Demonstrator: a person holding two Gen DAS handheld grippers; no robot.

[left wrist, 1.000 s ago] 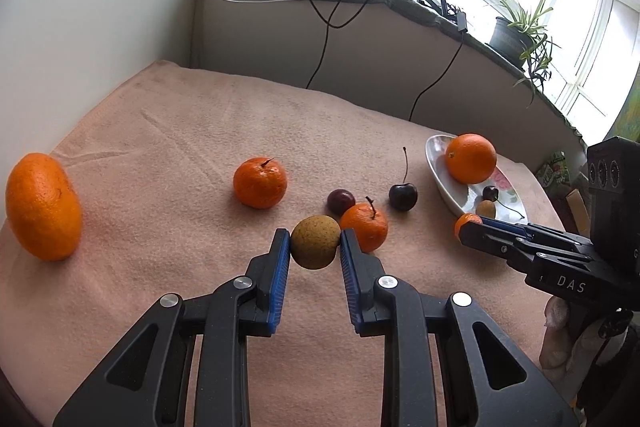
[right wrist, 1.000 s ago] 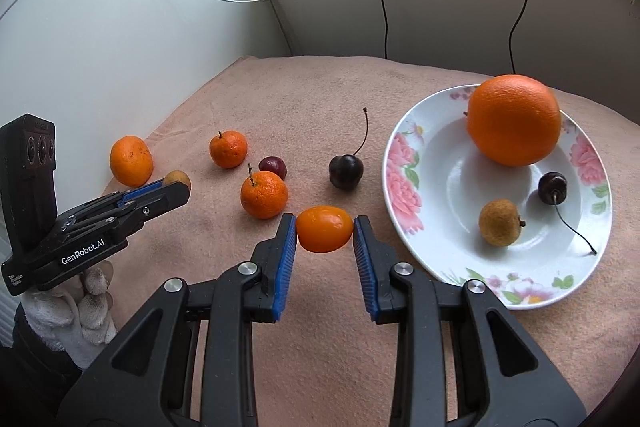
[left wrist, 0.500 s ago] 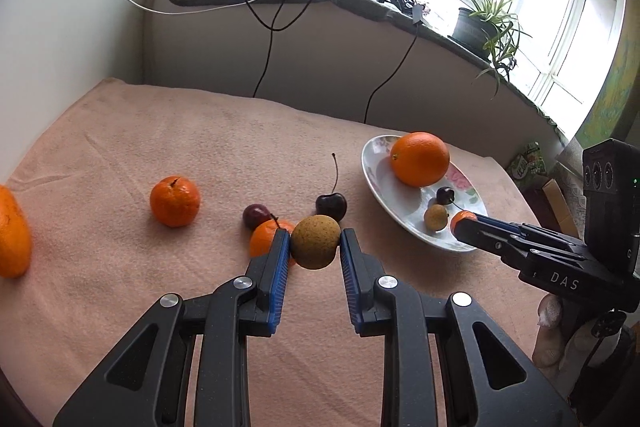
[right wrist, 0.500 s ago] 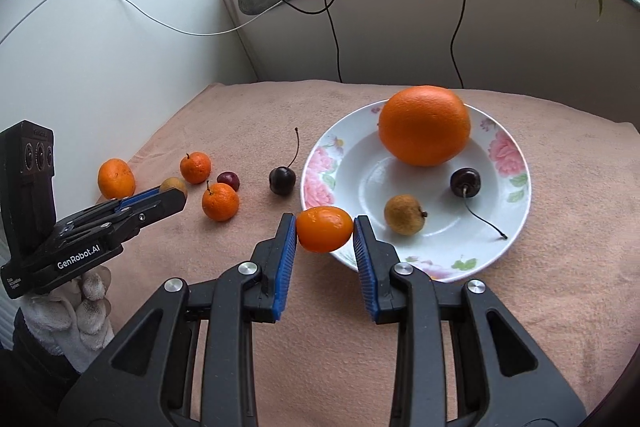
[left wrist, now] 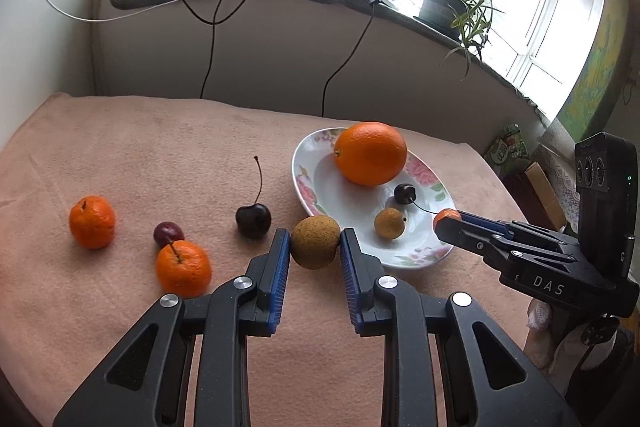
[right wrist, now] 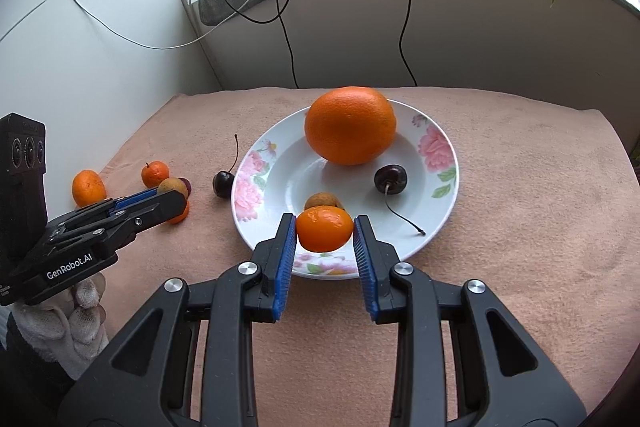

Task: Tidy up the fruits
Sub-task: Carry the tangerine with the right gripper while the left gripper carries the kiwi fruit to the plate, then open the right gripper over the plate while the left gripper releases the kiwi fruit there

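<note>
1. Your left claw (left wrist: 315,242) is clenched on a round brown fruit (left wrist: 315,242), rough-skinned and dull, pinched between the blue ribbed pads. It hangs above the pink cloth, just beside the near-left rim of the plate (left wrist: 304,187).
2. Your right claw (right wrist: 325,229) is clenched on a small glossy orange fruit (right wrist: 325,229), smooth and oval. It sits over the near rim of the plate (right wrist: 448,195), in front of a second brown fruit (right wrist: 322,200) that lies in the dish.
3. The plate is white china with pink flowers on the rim. In it lie a big orange (right wrist: 350,125) at the far side, with a dimpled peel, and a dark cherry (right wrist: 391,179) with a long thin stem trailing toward you.
4. Left of the plate on the surface (left wrist: 160,155), covered by a fuzzy pink towel, you have a dark stemmed cherry (left wrist: 253,220), a smaller reddish cherry (left wrist: 168,233), and two tangerines: one near your left claw (left wrist: 183,268), one further left (left wrist: 92,221).
5. The stemmed cherry lies close to the plate's left rim, near your left claw's path.
6. From the right view another orange fruit (right wrist: 88,187) sits far left, beyond the left claw.
7. Cables hang down the wall behind; a potted plant (left wrist: 452,3) stands on the sill.
</note>
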